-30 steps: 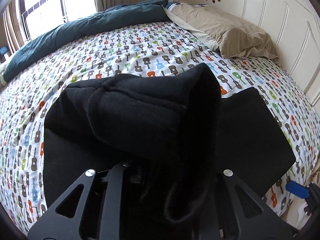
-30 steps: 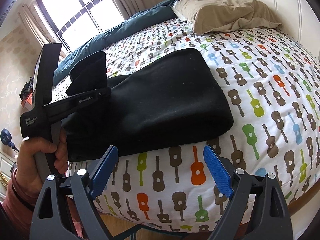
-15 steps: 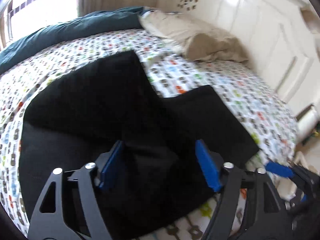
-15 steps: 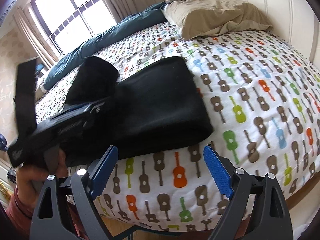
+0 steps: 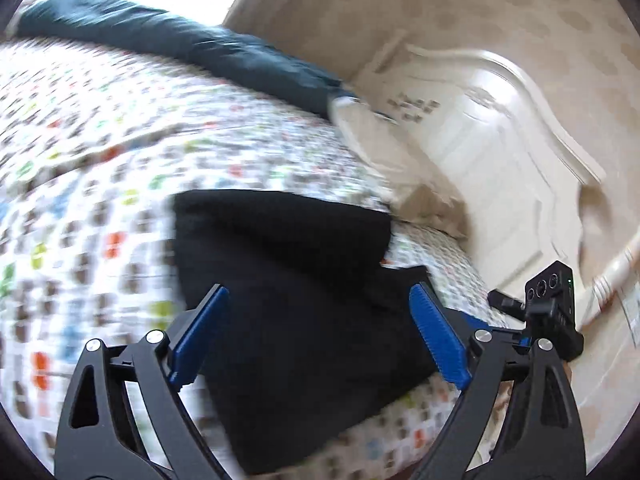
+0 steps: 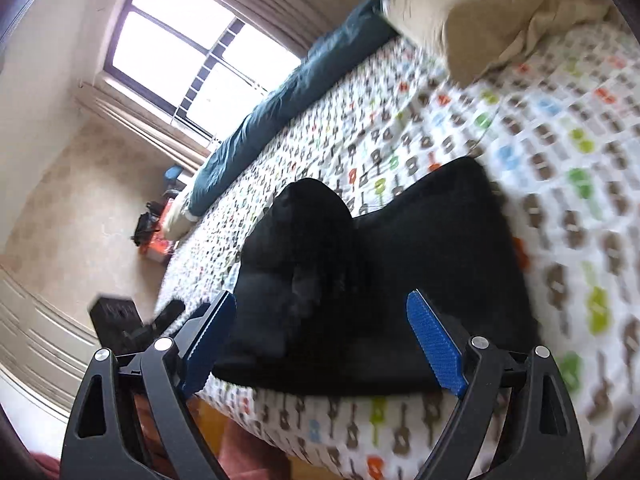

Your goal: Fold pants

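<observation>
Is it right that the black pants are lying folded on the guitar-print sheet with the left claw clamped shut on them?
Not quite. The left wrist view shows the left claw open, its jaws having just opened, gripping nothing. The black pants do lie folded on the guitar-print sheet.

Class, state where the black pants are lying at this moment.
The black pants lie folded on the guitar-print sheet near the bed's front edge, in front of both open grippers, with the tan pillow beyond them.

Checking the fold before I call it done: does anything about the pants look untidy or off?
The black pants lie folded near the edge of the guitar-print sheet, but one part bulges in a rounded hump at the window-side end instead of lying flat. Both claws are open and clear of the cloth.
</observation>
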{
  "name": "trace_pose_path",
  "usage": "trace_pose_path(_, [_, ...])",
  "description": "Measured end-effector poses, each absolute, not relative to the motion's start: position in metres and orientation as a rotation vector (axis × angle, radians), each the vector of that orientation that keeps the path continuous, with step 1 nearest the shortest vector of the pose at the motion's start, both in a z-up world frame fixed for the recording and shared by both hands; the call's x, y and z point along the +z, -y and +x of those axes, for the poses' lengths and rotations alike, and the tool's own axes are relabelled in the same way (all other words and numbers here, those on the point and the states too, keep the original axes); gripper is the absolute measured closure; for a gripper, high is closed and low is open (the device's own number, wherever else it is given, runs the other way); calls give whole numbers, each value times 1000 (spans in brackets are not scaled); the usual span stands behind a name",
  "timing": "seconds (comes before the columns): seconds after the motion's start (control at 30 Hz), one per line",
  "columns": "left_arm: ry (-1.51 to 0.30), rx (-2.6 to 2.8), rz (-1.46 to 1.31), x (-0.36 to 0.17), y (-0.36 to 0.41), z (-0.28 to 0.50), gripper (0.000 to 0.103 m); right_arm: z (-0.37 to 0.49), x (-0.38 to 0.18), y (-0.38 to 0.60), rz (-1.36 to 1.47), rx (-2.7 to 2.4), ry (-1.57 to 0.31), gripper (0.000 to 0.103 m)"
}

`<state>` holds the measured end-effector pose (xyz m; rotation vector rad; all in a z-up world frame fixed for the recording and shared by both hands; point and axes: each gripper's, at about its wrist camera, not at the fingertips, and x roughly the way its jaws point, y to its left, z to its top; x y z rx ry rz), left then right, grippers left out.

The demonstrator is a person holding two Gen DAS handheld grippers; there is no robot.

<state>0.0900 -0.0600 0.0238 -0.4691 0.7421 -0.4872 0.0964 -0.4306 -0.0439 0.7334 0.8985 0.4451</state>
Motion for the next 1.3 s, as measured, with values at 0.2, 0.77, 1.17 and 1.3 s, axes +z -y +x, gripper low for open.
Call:
trace_pose_path(0.2, [-823,-400,-551,-14,12,90,12,143,-69,393,700,475,-1010,17])
trace_pose_path(0.77, [-865,-465,-691,-41,-3,87,12,156,-71,331,556,568,-1083,89])
trace_pose_path(1.17, [-879,-540,-703,-28,15,86,11,126,1,367,527,566,-870,91])
trace_pose_path(1.3, [-888,-566,-685,-26,31,86,11,120,-2,400,537,527,-863,91])
